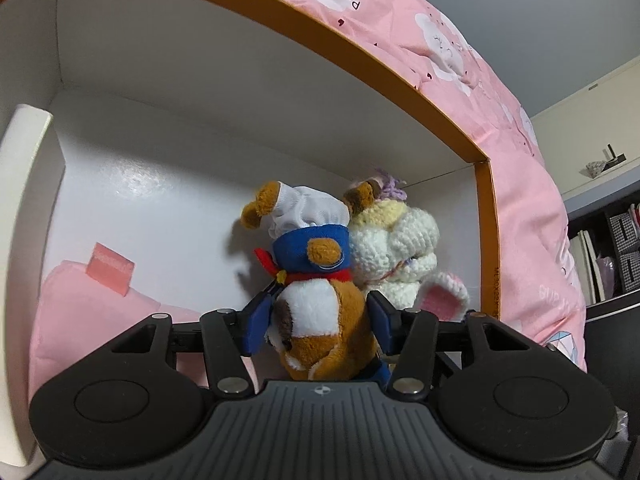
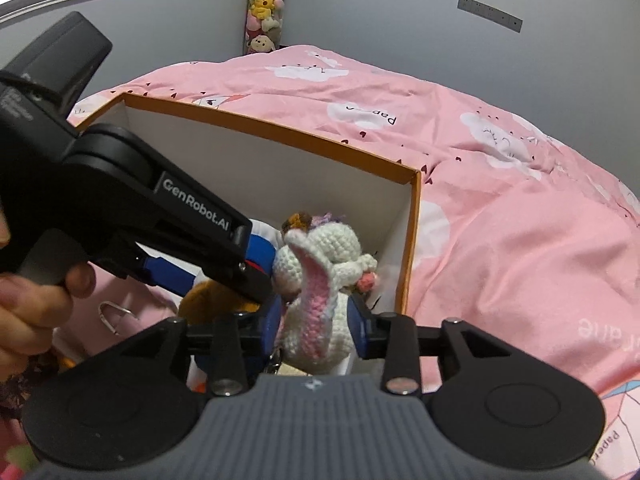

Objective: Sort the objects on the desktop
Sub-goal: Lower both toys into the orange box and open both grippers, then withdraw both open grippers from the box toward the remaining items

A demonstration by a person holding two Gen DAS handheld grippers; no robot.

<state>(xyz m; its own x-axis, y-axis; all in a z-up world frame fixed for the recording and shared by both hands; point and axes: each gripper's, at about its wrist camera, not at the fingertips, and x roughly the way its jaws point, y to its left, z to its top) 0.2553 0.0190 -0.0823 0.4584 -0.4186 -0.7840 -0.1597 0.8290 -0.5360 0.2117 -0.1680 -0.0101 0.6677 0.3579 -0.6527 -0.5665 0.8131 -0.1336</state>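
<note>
A brown bear plush [image 1: 320, 320] in a white chef hat and blue band stands inside an orange-rimmed white box [image 1: 400, 76]. My left gripper [image 1: 318, 320] has its blue pads pressed on both sides of the bear's body. A white crocheted bunny [image 1: 400, 248] leans against the bear in the box's right corner. In the right wrist view the bunny [image 2: 320, 256] sits between the blue pads of my right gripper [image 2: 314, 320], which stand open just beside it. The left gripper [image 2: 192, 216] reaches in from the left, over the bear [image 2: 208, 300].
The box [image 2: 280, 132] lies on a pink bedspread [image 2: 500, 220]. A pink cloth item [image 1: 80, 312] fills the box's left side. A hand [image 2: 32, 308] grips the left tool. A metal clip [image 2: 112, 314] lies near it. Dark shelves [image 1: 612, 248] stand to the right.
</note>
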